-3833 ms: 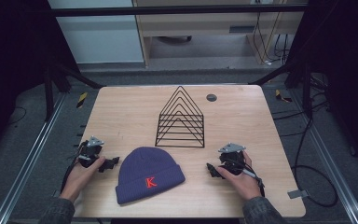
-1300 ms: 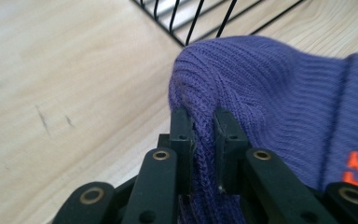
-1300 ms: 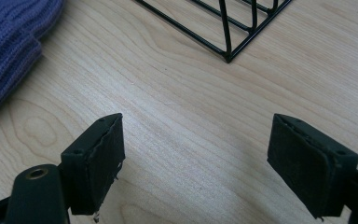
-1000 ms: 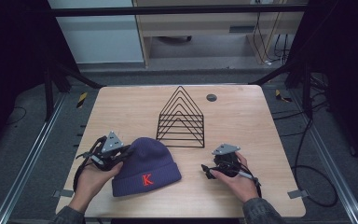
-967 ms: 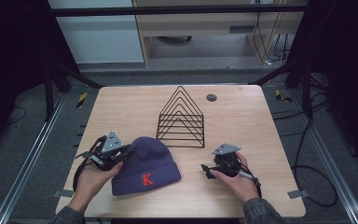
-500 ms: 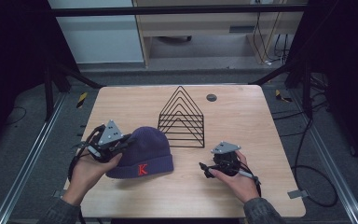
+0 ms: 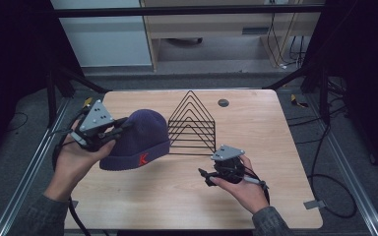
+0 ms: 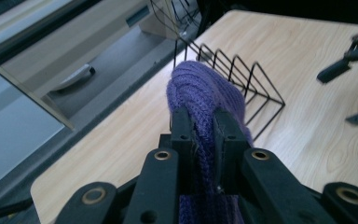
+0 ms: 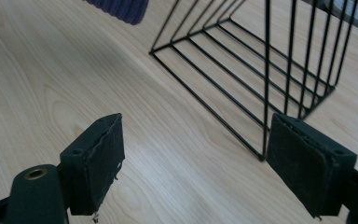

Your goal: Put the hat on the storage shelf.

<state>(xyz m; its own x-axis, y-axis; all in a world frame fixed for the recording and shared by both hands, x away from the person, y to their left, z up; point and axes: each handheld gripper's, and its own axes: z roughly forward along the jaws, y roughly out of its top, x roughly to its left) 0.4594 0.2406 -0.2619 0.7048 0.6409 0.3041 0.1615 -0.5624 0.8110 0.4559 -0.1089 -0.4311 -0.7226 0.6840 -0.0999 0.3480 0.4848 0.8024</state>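
Left gripper (image 7: 120, 129) clamps the purple beanie (image 7: 140, 140) just left of the wire rack (image 7: 193, 125), crown up, brim down; right gripper (image 7: 207, 177) gapes empty.

The tabletop (image 7: 275, 128) is of light wood and stands on a grey floor (image 7: 256, 73). Behind it is a pale wooden cabinet (image 7: 211, 24) and a white panel (image 7: 103, 39). Dark curtains (image 7: 15, 49) hang on both sides. Black cables (image 7: 325, 162) lie on the floor at the right. The light is dim.
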